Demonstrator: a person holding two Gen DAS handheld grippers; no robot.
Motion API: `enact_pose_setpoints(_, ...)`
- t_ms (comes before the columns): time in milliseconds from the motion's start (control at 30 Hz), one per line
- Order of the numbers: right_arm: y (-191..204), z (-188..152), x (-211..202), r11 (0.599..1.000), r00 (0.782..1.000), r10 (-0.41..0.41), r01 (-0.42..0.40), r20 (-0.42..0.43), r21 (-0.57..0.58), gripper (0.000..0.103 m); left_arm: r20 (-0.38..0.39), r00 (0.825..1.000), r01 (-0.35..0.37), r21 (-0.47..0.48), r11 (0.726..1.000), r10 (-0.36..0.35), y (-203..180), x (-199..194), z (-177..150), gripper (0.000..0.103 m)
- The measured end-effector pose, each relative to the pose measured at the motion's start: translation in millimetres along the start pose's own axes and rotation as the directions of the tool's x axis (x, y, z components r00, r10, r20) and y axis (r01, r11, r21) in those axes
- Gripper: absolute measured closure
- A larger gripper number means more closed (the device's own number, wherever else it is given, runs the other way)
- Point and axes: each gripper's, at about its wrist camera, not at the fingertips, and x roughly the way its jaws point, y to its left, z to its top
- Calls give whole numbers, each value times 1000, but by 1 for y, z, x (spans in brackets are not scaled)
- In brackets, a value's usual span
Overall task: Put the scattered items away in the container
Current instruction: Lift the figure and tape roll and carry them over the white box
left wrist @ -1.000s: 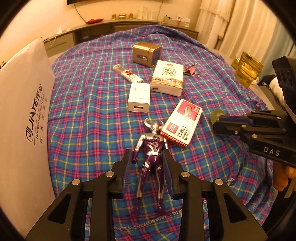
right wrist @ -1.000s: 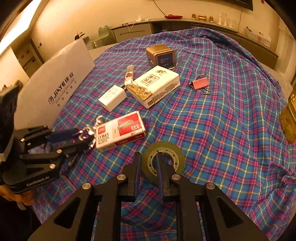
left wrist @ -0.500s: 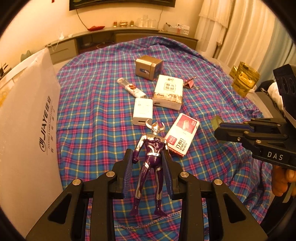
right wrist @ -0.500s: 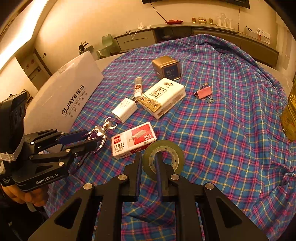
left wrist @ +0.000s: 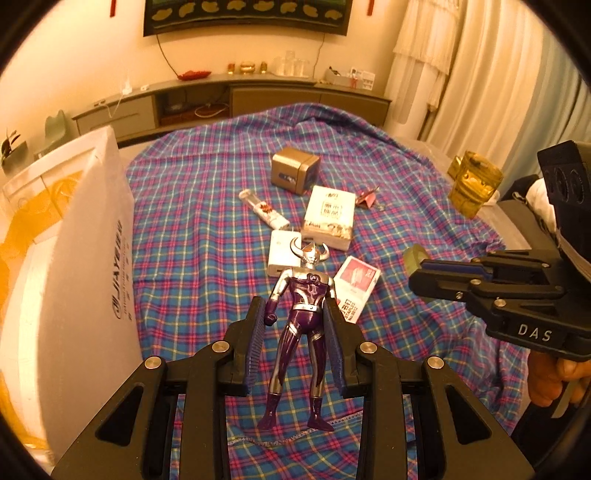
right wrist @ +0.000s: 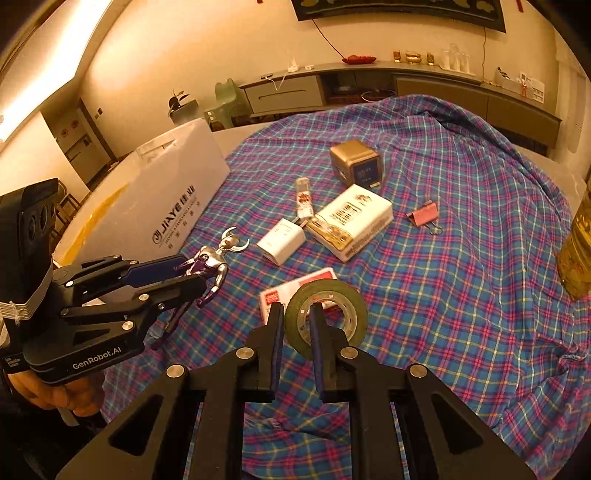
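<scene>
On the plaid-covered table (left wrist: 192,229), left tool (left wrist: 295,343) clamps the toy figure (left wrist: 306,314) at lower centre, right tool (right wrist: 297,332) pinches the tape roll (right wrist: 327,317); carry both level to the white container (left wrist: 74,258), frame left.

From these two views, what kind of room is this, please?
Probably a living room in a home. A long low cabinet runs along the far wall under a dark wall hanging, pale curtains hang at the right, and the work surface wears a plaid cloth.
</scene>
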Motion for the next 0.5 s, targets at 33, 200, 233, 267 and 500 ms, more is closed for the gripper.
enact_pose_setpoints(33, 2, 1, -1, 1000, 1000, 1, -1, 4, -2, 88, 6, 1000, 0, -2, 1000, 0, 1, -3, 1, 71)
enact_pose_setpoints(200, 16, 5, -10, 1000, 1000, 3, -3, 24, -19, 88, 43, 999, 5, -15, 1000, -4, 7, -19, 5, 71)
enact_pose_setpoints(233, 18, 6, -11, 1000, 1000, 2, -2, 28, -22, 88, 51, 999, 8, -19, 1000, -7, 8, -23, 6, 71)
enact_pose_setpoints(267, 20, 7, -13, 1000, 999, 1, -1, 32, -24, 88, 61, 998, 9, -19, 1000, -8, 9, -27, 7, 71)
enact_pose_setpoints(500, 36, 11, -25, 999, 998, -1, 3, 61, -38, 88, 110, 994, 28, -29, 999, -25, 14, -48, 12, 71)
